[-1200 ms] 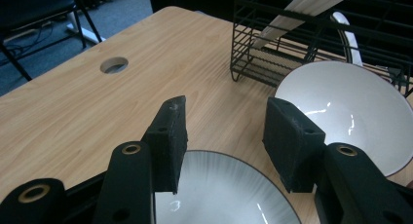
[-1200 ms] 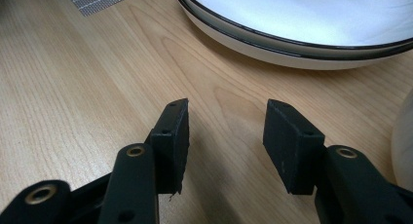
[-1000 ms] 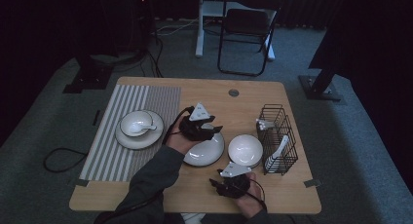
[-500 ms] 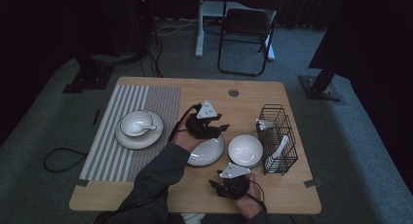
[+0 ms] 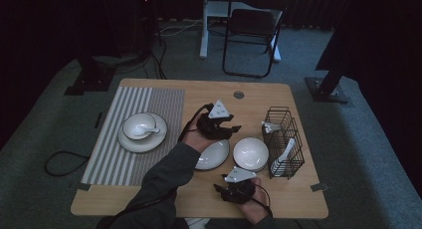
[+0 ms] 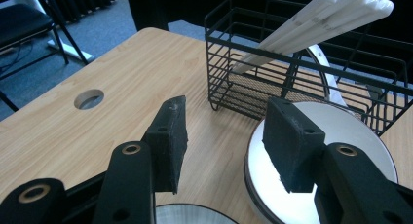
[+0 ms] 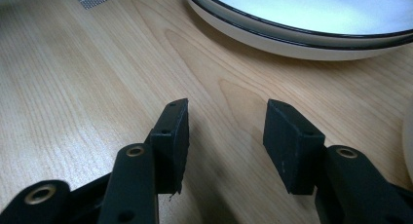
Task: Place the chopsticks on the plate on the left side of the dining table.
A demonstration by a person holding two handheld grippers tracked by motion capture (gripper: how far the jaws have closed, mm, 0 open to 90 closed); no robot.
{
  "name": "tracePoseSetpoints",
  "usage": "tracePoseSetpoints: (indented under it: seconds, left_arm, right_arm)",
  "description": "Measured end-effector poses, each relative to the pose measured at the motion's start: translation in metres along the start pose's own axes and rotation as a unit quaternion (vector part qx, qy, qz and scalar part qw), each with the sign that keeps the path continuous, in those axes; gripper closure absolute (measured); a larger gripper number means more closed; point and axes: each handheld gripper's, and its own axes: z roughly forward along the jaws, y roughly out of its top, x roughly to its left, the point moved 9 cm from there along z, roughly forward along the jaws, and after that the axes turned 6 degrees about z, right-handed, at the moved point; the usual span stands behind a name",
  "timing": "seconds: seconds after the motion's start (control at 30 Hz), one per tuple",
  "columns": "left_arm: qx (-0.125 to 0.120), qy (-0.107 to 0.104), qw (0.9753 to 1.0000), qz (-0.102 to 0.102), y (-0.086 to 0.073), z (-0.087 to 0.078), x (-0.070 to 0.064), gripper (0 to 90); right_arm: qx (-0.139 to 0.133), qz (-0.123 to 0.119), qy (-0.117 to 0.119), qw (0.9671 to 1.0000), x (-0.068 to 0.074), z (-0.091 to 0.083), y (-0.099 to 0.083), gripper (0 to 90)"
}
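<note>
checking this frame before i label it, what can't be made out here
- Plate beside the bowl, high view: its left part is covered by the person's forearm.
- Wire basket, left gripper view: right end cut off by the picture edge; the white handles run off the top, so what they belong to is unclear.
- Spoon in the small bowl on the striped mat, high view: too small and dim for detail.
- Right gripper: fingers open over bare table.
</note>
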Motion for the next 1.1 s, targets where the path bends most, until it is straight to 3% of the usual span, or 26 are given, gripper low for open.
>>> tracePoseSetpoints:
  seconds: [1.1]
  left_arm:
    - [-0.006,-0.032,0.9992,0.023,0.033,0.027,-0.026,52.5]
  right_arm:
    - [-0.001,0.008,-0.001,1.0,-0.002,-0.002,-0.002,51.4]
